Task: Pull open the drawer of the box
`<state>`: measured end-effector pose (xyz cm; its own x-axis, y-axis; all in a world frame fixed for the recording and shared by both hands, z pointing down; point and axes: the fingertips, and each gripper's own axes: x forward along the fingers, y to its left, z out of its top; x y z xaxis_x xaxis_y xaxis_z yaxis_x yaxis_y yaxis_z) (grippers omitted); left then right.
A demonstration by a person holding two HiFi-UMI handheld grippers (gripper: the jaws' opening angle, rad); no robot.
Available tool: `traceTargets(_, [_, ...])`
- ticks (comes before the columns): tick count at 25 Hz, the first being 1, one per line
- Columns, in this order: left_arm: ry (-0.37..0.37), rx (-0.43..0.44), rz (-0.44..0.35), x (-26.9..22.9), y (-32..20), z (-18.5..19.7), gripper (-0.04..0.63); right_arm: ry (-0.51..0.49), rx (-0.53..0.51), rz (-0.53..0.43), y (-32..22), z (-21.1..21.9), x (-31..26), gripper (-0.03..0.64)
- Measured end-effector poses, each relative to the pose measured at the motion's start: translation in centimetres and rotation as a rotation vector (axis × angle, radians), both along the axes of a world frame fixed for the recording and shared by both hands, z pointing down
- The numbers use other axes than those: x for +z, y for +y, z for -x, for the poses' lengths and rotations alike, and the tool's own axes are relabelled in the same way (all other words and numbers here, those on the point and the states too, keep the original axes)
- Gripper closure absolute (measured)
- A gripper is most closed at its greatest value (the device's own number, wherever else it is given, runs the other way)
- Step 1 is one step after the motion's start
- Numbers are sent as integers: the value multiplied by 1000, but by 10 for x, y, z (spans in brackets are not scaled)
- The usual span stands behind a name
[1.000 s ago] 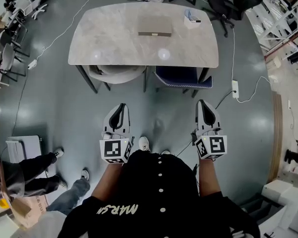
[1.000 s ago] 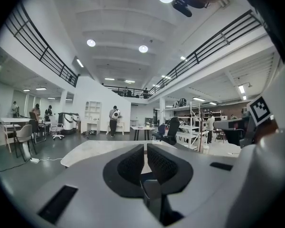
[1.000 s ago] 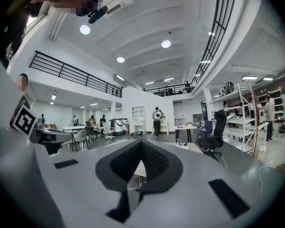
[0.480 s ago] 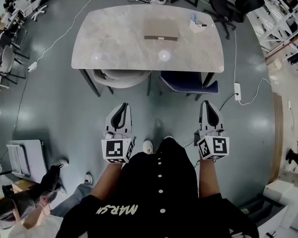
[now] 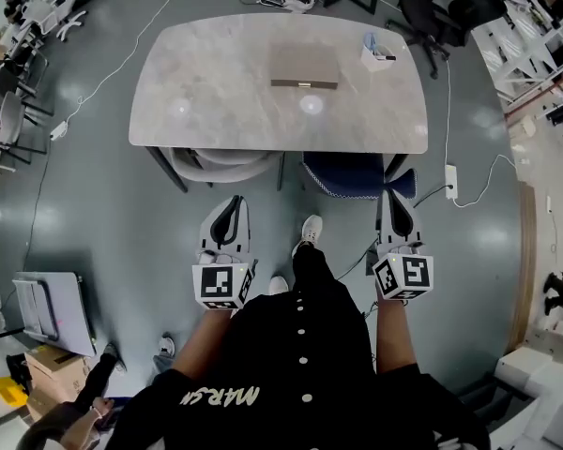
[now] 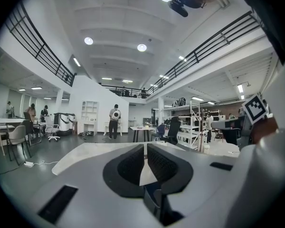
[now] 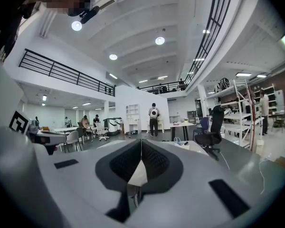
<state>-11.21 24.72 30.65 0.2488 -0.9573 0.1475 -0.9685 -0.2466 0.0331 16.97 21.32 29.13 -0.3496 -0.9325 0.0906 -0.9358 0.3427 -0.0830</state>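
In the head view a flat grey-brown box (image 5: 303, 64) lies on the marble table (image 5: 206, 92), its drawer front with a small handle (image 5: 305, 84) facing me. Both grippers hang over the floor short of the table, well apart from the box. My left gripper (image 5: 229, 204) points forward with its jaws pressed together and empty. My right gripper (image 5: 394, 200) is held the same way, shut with nothing in it. In the left gripper view the left gripper (image 6: 145, 146) looks out at the hall only. The right gripper (image 7: 141, 144) shows the same in the right gripper view.
A small white container (image 5: 375, 54) stands on the table's right end. A pale chair (image 5: 216, 165) and a blue chair (image 5: 352, 173) are tucked under the near edge. A power strip (image 5: 451, 182) and cables lie on the floor at right. A bystander (image 5: 70, 415) is at bottom left.
The table and box have come lower and nearer in the head view as I step forward. The bystander at left has slid toward the bottom corner. Both grippers stay shut.
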Motion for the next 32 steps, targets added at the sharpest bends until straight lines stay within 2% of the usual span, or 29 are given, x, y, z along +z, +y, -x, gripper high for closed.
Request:
traceTargets(7, [-22,-13,-13,-3,-85,-7,565,-11,-37,11,-92,-4,3,618])
traceTargets(17, [-37,-98,-18,-9,-186,-16,565,-10,-104,16,-203,-12,-3,618])
traceTargets(26, [-42,-141,-13,-10,-223,-24,565,-18,-154,36,-256,-6,2,618])
traceTargets(32, [-43,-127,3,-6,-241,-16,565,-25,-130,76,-278,12,17,618])
